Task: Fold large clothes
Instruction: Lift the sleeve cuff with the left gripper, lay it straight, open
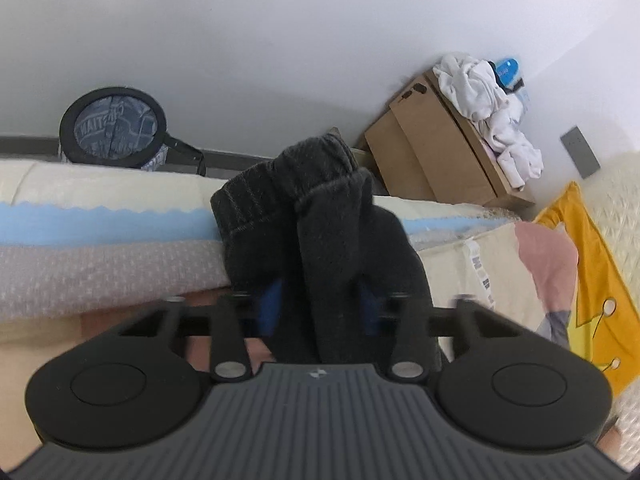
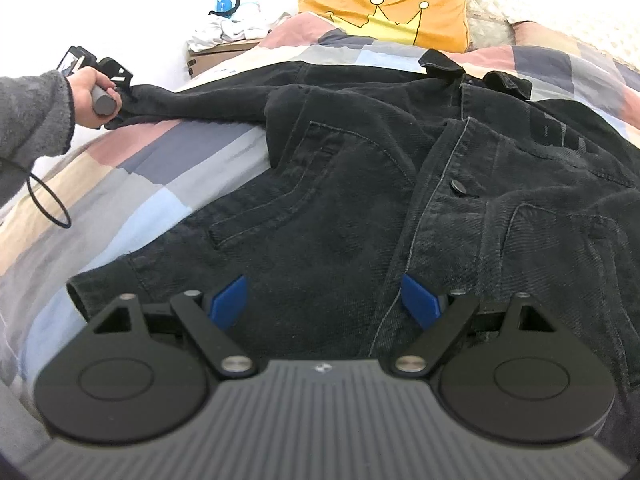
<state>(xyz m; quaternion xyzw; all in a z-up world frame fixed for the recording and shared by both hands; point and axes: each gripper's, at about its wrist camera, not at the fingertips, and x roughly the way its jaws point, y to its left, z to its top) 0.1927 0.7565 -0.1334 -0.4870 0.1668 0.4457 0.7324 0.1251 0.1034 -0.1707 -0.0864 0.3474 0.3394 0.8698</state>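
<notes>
- Black jacket (image 2: 360,152) spread flat on the bed (image 2: 120,184), front side up, collar far off near the yellow pillow (image 2: 384,12).
- One sleeve (image 2: 192,104) pulled out straight to the side, away from the jacket body. Held up and out like that most likely so it can swing over onto the front for a fold.
- Left tongs (image 1: 320,300) closed tight on the sleeve cuff (image 1: 288,184), with black cloth bunched between the blue pads (image 1: 269,308) and hanging over them.
- Left hand (image 2: 90,96) seen from the other side too, gripping the tool handle at the sleeve end, off past the edge of the bed.
- Right tongs (image 2: 326,300) wide apart, holding nothing, low over the bottom hem of the jacket. Ready, maybe, to pin the hem down or grab it.
- Around: a brown box (image 1: 432,152) in the corner with white clothes (image 1: 488,108) piled on top, and a round black-rimmed basket (image 1: 114,126) by the wall behind the bed.
- In the way: not much on the bed but the pillow near the collar. Stiff thick cloth, a button (image 2: 460,186) and bumpy pockets could make the fold sit lumpy.
- Thin black cable (image 2: 48,200) looping under the left arm, could snag on a big swing.
</notes>
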